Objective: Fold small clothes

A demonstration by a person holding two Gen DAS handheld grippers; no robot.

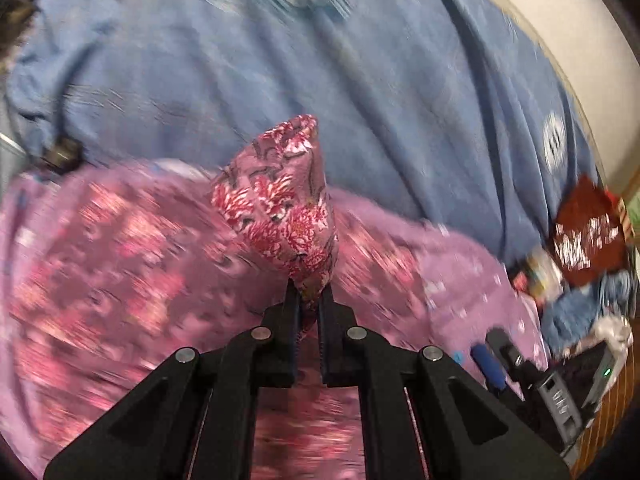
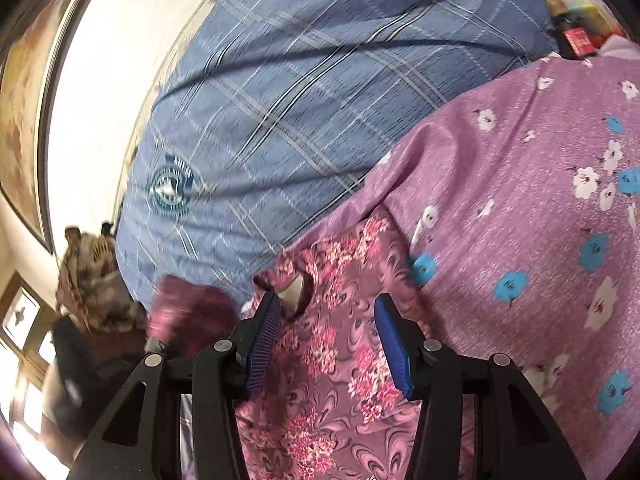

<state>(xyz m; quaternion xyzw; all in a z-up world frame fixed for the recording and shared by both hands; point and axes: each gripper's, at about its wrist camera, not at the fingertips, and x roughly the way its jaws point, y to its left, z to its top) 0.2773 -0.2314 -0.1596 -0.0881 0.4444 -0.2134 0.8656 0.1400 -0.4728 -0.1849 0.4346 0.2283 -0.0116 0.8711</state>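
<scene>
On the left side of the bed, the left gripper (image 1: pixel 309 300) is clamped on a bunched corner of the pink floral garment (image 1: pixel 280 208); the pinched cloth stands up in a peak beyond the fingertips while the rest of the piece trails blurred below and to the left. That blur suggests the hand is in motion, though I cannot tell its direction.

Under everything lies the blue checked bedsheet (image 1: pixel 240 80), bare toward the far edge. A lilac flowered cloth (image 2: pixel 520 208) covers the right-hand part of the bed, and the garment rests partly on it.

Further right, the right gripper (image 2: pixel 328 340) has its jaws spread wide, nothing between the blue pads (image 2: pixel 394 344). It hangs just over the garment, near an edge with a curved opening, possibly a neckline or armhole (image 2: pixel 298 294); which one is unclear.

Judged step: one corner lifted, fold just beginning, no crease laid yet. Next move calls for the free gripper to pinch the matching corner or hem so both hands can carry the edge across evenly. Risk: thin cloth may slip or drag the lilac layer along.

Clutter at the bed's right edge (image 1: pixel 588 240) is too blurred to identify.
</scene>
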